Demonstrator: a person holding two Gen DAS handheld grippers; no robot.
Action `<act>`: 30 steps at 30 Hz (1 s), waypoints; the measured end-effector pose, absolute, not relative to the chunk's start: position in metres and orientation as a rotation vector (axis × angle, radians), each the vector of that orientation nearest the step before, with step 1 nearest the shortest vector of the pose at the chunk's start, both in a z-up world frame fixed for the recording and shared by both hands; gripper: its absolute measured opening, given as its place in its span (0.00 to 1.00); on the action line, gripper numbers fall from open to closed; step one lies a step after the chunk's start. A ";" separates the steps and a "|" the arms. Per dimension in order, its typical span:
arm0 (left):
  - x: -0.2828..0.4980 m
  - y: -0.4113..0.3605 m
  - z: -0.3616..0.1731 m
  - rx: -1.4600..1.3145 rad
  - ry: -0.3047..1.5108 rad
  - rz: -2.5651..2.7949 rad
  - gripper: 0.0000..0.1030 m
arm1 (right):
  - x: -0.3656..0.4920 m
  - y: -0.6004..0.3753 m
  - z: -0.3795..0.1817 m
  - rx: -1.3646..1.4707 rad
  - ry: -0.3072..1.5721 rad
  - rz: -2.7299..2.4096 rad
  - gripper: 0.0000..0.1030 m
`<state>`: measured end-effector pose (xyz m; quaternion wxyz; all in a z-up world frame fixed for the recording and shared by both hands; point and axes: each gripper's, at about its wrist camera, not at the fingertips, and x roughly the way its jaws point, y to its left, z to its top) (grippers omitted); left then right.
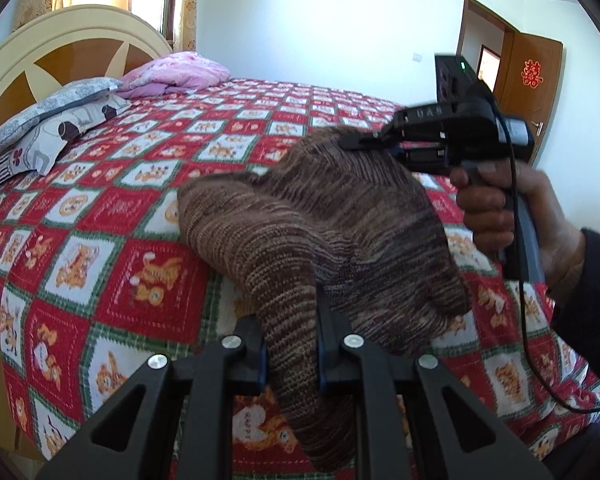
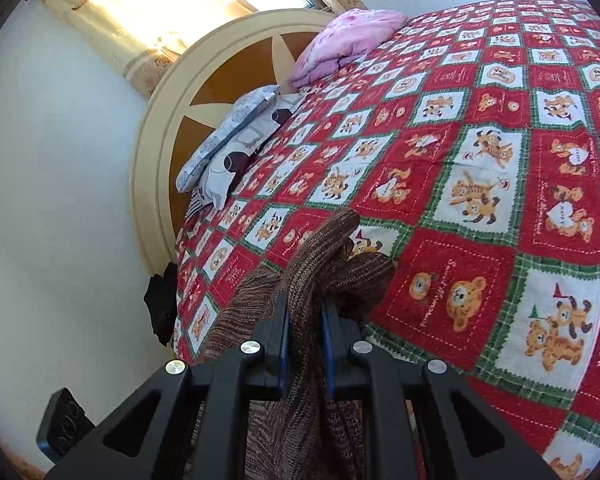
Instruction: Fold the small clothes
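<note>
Holding: both grippers are clenched on one brown striped knit garment, lifted over the bed.
Left gripper: jaws nipped onto a bunched edge of the knit, which rises ahead of it and droops below between the fingers.
Right gripper: likewise pinching a gathered fold; seen from the left wrist view, it bites the far top edge of the cloth, a hand round its handle.
Why held so: gripping two separate edges probably lets the cloth be spread between the grippers before laying it flat.
Garment place: between the grippers, its lowest folds sagging to or near the quilt; contact unclear.
Containers: none visible; pillows and a pink folded blanket lie far ahead by the headboard.
</note>
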<state>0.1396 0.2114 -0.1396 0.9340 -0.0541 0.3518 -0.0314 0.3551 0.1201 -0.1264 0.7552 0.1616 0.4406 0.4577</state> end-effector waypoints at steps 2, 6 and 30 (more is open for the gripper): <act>0.138 0.210 -0.145 -0.106 0.731 -0.060 0.17 | 0.356 0.124 -0.127 0.340 0.963 0.991 0.13; 0.138 0.205 -0.153 -0.071 0.736 -0.044 0.17 | 0.360 0.129 -0.131 0.335 0.979 0.970 0.13; 0.121 0.211 -0.140 -0.039 0.657 0.019 0.49 | 0.358 0.067 -0.169 0.423 1.062 0.871 0.43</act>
